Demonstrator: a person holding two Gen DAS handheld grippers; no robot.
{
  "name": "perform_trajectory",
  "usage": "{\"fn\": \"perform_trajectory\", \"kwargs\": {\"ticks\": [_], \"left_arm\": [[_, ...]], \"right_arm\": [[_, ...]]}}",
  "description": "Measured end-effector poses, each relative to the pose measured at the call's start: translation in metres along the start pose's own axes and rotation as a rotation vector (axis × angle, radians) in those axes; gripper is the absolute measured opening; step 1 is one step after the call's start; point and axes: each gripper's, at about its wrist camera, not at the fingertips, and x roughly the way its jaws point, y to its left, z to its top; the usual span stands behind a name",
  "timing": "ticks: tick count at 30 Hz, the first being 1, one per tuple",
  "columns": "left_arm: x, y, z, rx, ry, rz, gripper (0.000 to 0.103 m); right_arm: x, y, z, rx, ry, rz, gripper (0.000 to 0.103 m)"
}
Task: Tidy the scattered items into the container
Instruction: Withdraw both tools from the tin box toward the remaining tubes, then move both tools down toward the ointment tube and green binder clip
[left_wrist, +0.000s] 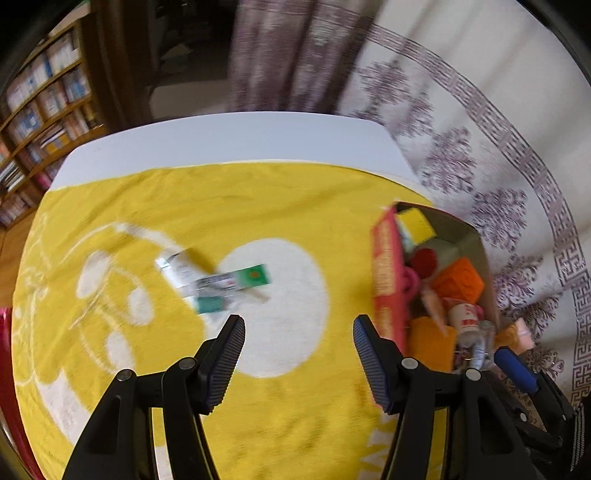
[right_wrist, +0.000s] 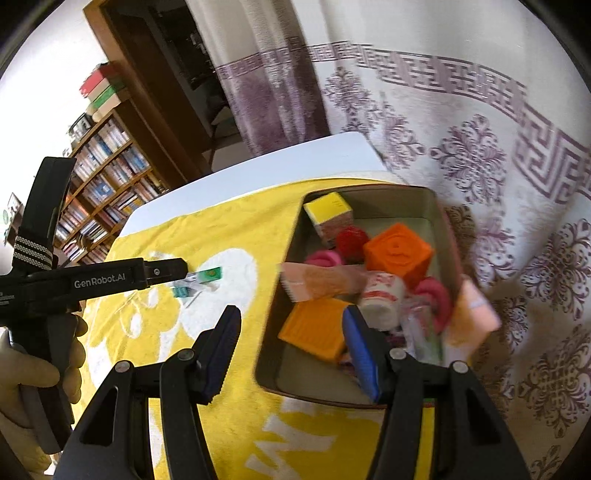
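1. Left wrist view: the left gripper (left_wrist: 298, 332) has its jaws apart w/ nothing between them, over a yellow towel (left_wrist: 110, 206) spread on the white worktop (left_wrist: 221, 136).
2. Same view: the last loose items, a small pile of flat packets (left_wrist: 218, 282) incl. a green-ended box, lie at approx 11 o'clock from the gripper tips, near but not touching. Blur hides how many there are.
3. Same view: the container (left_wrist: 476, 240), a red-sided box, sits at 2 o'clock, already holding a yellow cube, an orange cube, a white bottle & pink bits.
4. Right wrist view: the right gripper (right_wrist: 291, 321) also has jaws apart, empty, hanging over the container's (right_wrist: 369, 194) near-left wall; one pad overlaps an orange block (right_wrist: 314, 328) in the picture, contact can't be told.
5. Same view: at 9 o'clock a gloved hand (right_wrist: 40, 365) holds the left gripper's body, its tip over the packets (right_wrist: 199, 282).
6. Judgement, step in hand: left gripper fetches the packets. To do it well, line the jaws across the narrow side of one packet, come down low since they lie flat on soft cloth, take one at a time, avoid pinching towel.
7. Keep the right gripper clear of the container mouth for the drop.
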Motion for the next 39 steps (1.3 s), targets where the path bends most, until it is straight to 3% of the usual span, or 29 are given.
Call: {"fn": "perform_trajectory", "kwargs": {"ticks": [10,19,29,39], "left_arm": [[-0.008,0.084,-0.015,-0.121,0.018,0.056,0.063],[-0.006,0.130,-0.019,-0.156,0.037,0.061,0.062],[0.008,0.158,-0.016,-0.158,0.072,0.051,0.062],[0.024,0.172,-0.007,-0.144,0.106,0.036,0.062]], "right_arm": [[0.024,0.050,-0.002,-0.026,0.046,0.051,0.061],[0.054,0.088,-0.003,-0.025,0.107,0.086,0.061],[0.097,0.111,0.004,0.014,0.171,0.093,0.061],[0.143,0.123,0.028,0.006,0.189,0.033,0.061]]}}
